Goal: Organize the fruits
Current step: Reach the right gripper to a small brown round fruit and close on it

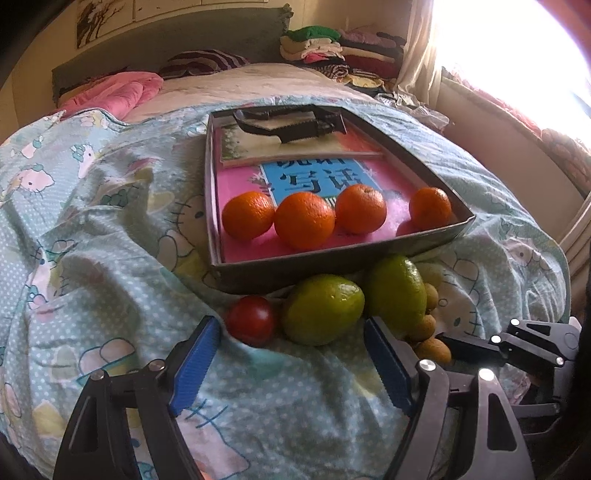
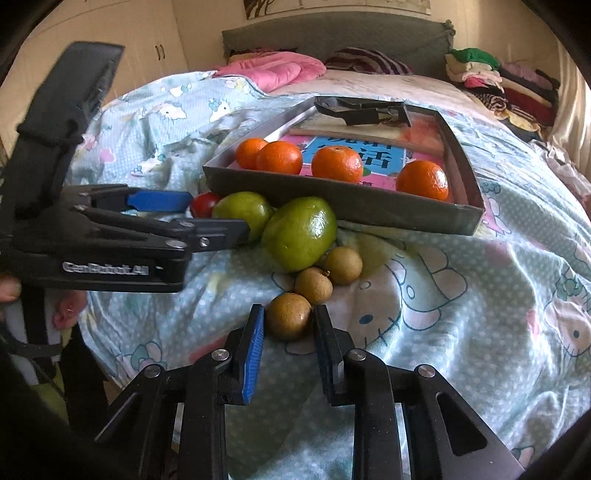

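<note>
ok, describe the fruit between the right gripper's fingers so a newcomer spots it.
Start at the shallow grey cardboard tray on the bed. In front of it lie two big green fruits, then three small round brown fruits. It's the nearest brown one, clamped in the right gripper.

Tray wall (image 2: 343,208) directly behind fruit (image 2: 300,233)

The setting is a home bedroom. A bed (image 1: 258,85) with a padded headboard (image 2: 332,33) carries a cartoon-print quilt (image 1: 92,240), a pink duvet (image 1: 114,92) and folded clothes (image 1: 332,48). A curtained window (image 1: 498,44) and wardrobe doors (image 2: 147,40) adjoin.
</note>
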The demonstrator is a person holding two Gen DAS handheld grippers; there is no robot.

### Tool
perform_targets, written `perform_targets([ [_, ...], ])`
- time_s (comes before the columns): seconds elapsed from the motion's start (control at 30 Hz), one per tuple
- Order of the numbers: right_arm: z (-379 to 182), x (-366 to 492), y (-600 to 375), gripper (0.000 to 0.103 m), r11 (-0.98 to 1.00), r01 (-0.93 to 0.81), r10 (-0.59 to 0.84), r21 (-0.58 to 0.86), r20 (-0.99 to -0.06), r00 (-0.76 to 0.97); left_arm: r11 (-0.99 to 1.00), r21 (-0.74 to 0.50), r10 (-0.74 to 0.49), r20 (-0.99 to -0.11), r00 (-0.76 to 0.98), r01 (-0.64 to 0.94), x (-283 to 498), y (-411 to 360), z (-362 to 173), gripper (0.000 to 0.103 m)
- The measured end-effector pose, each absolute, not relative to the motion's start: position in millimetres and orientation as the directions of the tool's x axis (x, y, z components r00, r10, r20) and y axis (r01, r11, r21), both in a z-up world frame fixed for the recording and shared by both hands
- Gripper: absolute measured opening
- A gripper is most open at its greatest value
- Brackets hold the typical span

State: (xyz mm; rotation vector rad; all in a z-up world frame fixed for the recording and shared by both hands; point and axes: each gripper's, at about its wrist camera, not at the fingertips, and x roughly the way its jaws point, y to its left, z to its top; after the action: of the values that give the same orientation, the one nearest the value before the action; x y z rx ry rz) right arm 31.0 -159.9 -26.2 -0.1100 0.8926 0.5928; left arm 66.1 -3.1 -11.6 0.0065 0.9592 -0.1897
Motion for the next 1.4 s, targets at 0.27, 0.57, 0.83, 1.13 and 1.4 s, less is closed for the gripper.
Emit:
perform_targets([
  [0.27,-26.3,30.8,-161.2,0.027,0.833,-0.529,0.449,0.161,-0.754,0.479,0.980,-0.096,-0.179,-0.810,0.559,0.175,75.8,-8.1,-18.8,0.075],
  [0.57,-26.8,30.5,-161.9,0.027,0.831,-0.530,0.459,0.169,-0.746,0.482,0.981,-0.084,-0.172,-0.804,0.569,0.177,80.0,-13.9,-25.0,0.073],
  [0.83,-10.3,31.2,-173.2,0.027,0.841,-0.508,0.468,0.187,-0.722,0.510,0.975,-0.126,-0.210,-0.800,0.562,0.186,72.5,-5.7,-17.6,0.069],
  [1.13,-0.2,41.4,-184.7,0.027,0.854,-0.479,0.468,0.204,-0.703,0.536,0.959,-0.196,-0.279,-0.765,0.580,0.204,63.7,7.1,4.5,0.021],
  [1.4,-2.0,42.7,-183.2,0.027,0.854,-0.474,0.471,0.213,-0.702,0.534,0.949,-0.203,-0.306,-0.773,0.556,0.240,65.6,-1.8,-5.0,0.042],
])
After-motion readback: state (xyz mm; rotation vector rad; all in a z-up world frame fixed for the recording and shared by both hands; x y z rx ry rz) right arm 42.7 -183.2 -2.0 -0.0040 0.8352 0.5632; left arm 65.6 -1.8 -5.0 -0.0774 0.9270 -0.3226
